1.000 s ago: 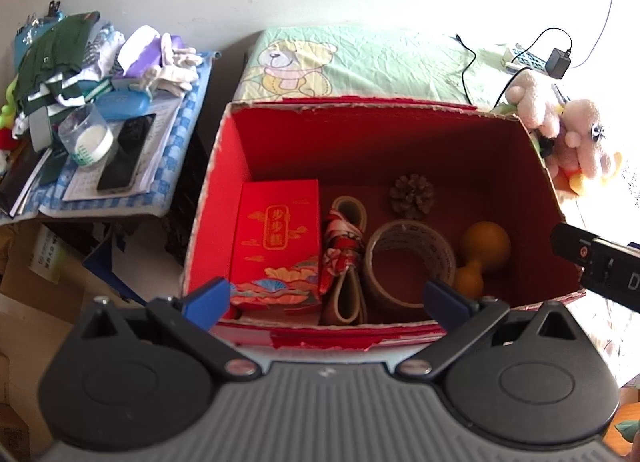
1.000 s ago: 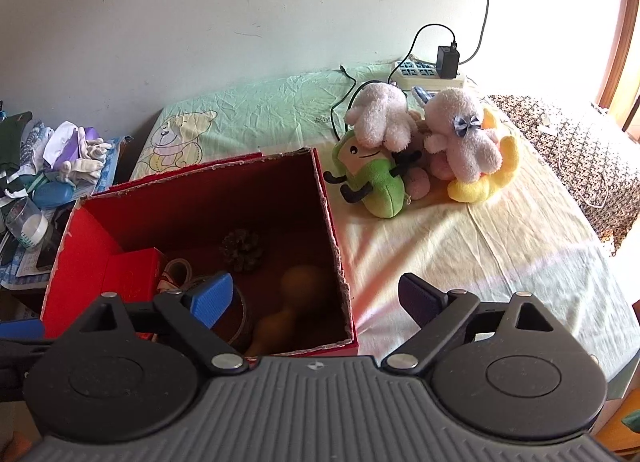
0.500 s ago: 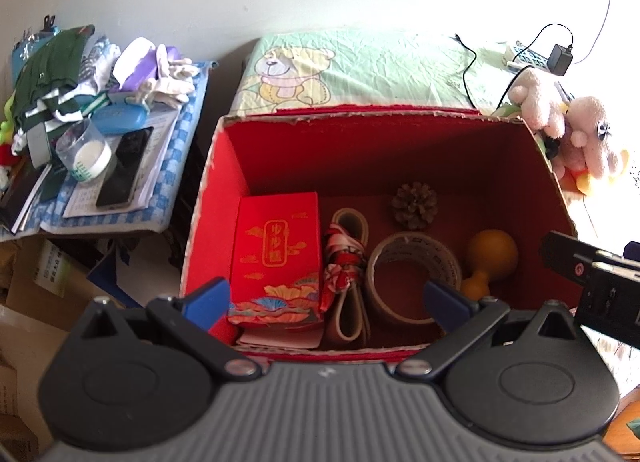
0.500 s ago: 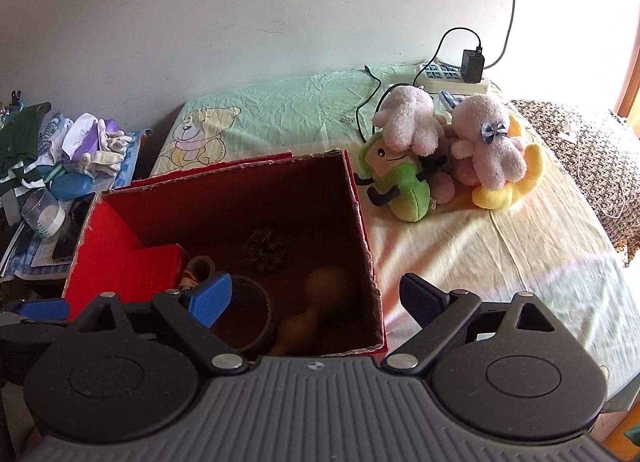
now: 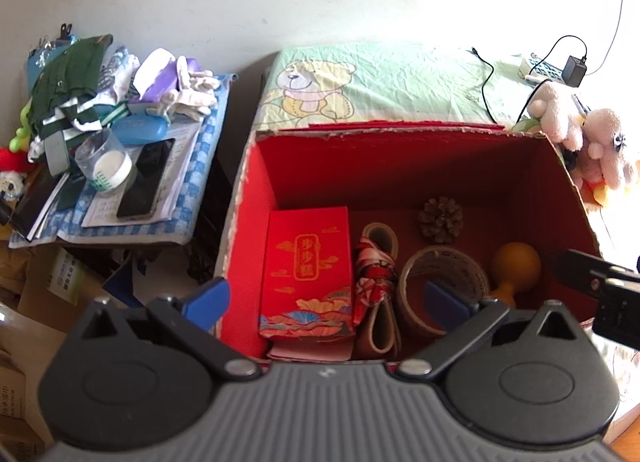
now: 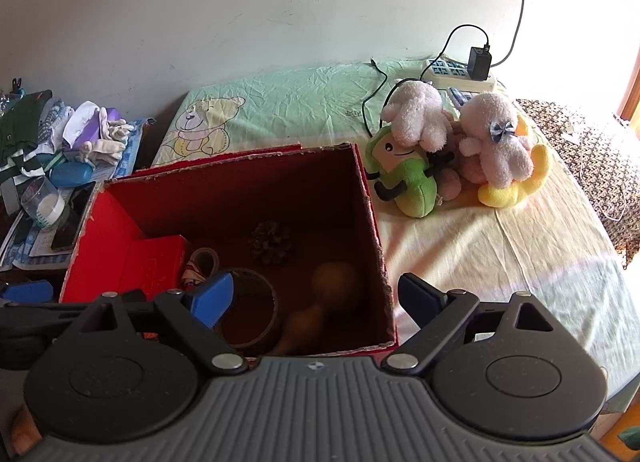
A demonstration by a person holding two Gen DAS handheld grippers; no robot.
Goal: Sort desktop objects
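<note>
A red cardboard box (image 5: 248, 230) stands open on the bed; it also shows in the right wrist view (image 6: 372, 222). Inside lie a red printed packet (image 5: 306, 274), a red patterned strap (image 5: 376, 282), a tape roll (image 5: 440, 282), a pine cone (image 5: 441, 219) and a yellow gourd (image 5: 514, 266). My left gripper (image 5: 326, 300) is open and empty above the box's near edge. My right gripper (image 6: 316, 300) is open and empty over the box's near right corner; part of it shows in the left wrist view (image 5: 600, 290).
Several plush toys (image 6: 440, 158) sit on the bed right of the box, with a power strip and charger (image 6: 468, 70) behind. A cluttered side table (image 5: 120, 150) with clothes, a cup and a phone stands left. Cardboard boxes (image 5: 52, 290) lie below it.
Both grippers have pulled back and to the left a little, so the box sits further right and lower in view. Both stay open and empty.
</note>
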